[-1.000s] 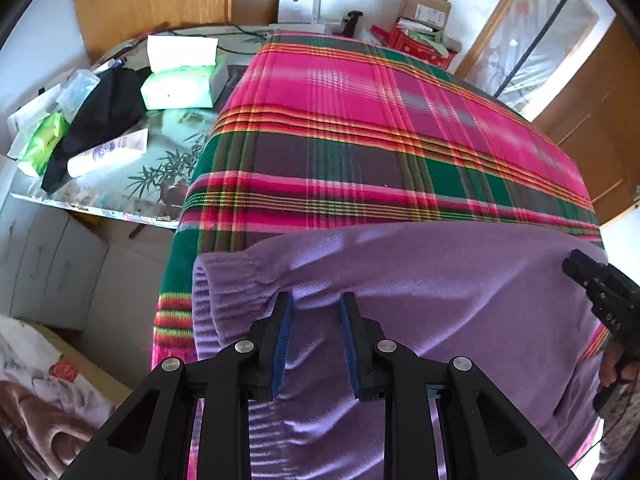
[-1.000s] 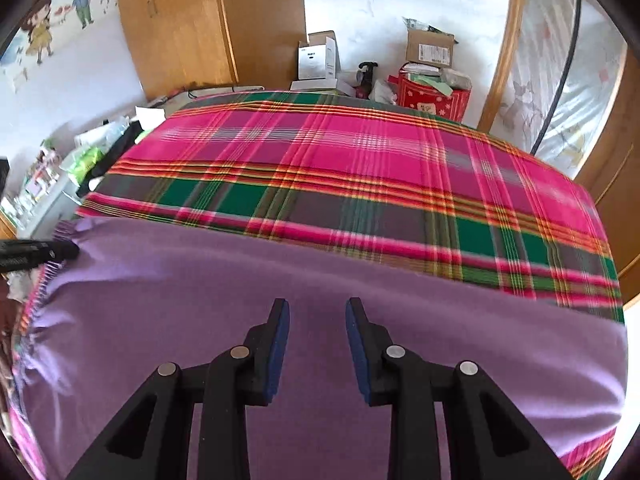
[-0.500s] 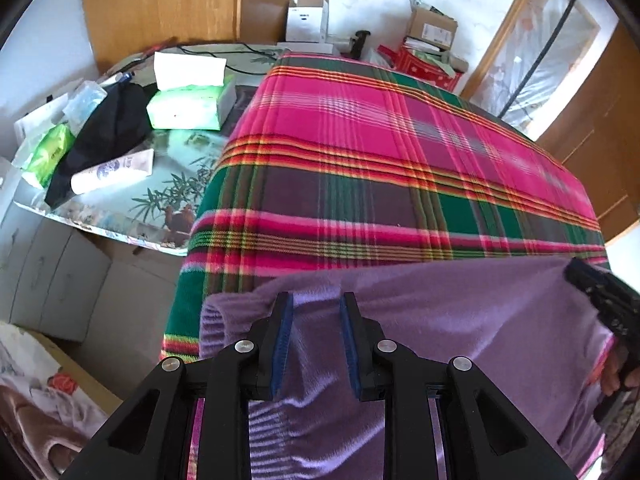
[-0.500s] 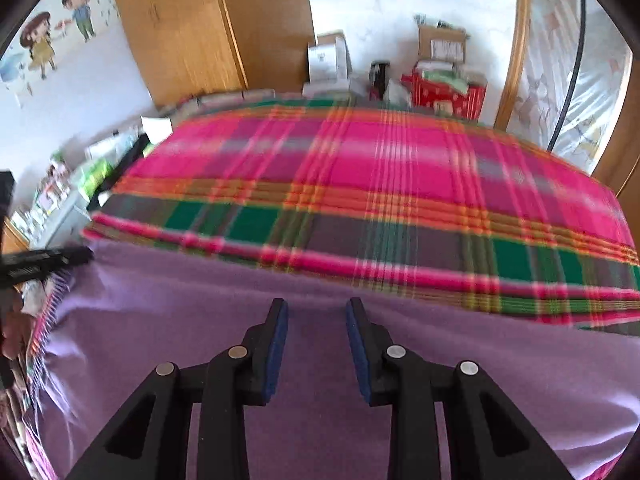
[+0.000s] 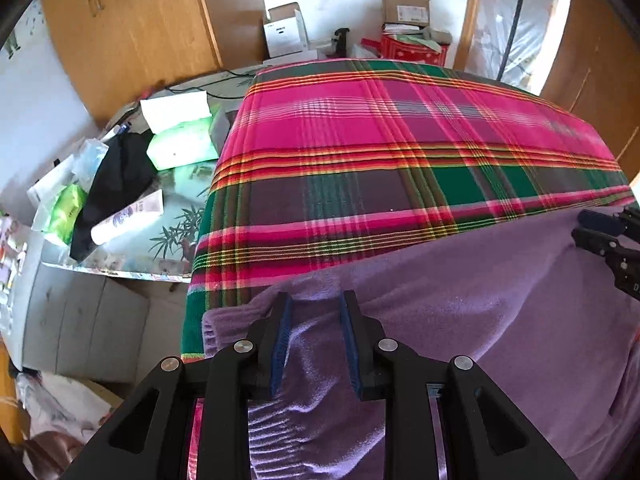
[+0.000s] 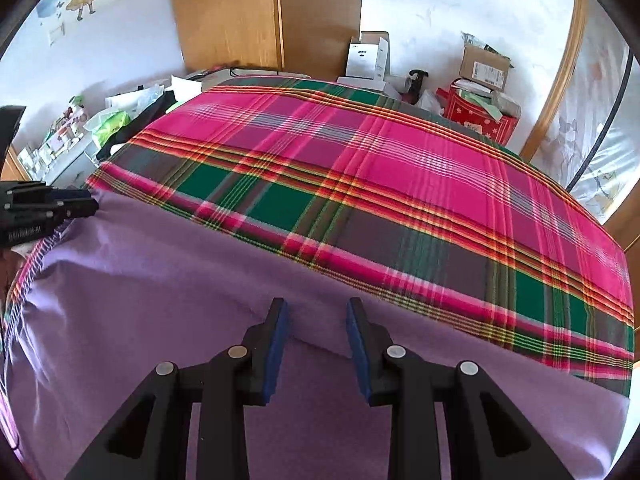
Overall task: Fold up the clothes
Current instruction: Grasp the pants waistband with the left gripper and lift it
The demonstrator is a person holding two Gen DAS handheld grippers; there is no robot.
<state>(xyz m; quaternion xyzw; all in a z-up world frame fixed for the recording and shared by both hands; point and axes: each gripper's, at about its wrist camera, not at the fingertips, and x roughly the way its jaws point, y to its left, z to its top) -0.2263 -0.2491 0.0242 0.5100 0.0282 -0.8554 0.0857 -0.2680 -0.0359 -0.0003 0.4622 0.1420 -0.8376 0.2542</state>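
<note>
Both the left gripper (image 5: 315,307) and right gripper (image 6: 315,312) pinch the purple garment (image 5: 480,300) over the plaid blanket (image 5: 400,152).

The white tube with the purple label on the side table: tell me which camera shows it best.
The left wrist view. There the tube lies in full on the side table, next to a black cloth. The right wrist view shows only the far clutter on that table, too small to pick the tube out.
</note>
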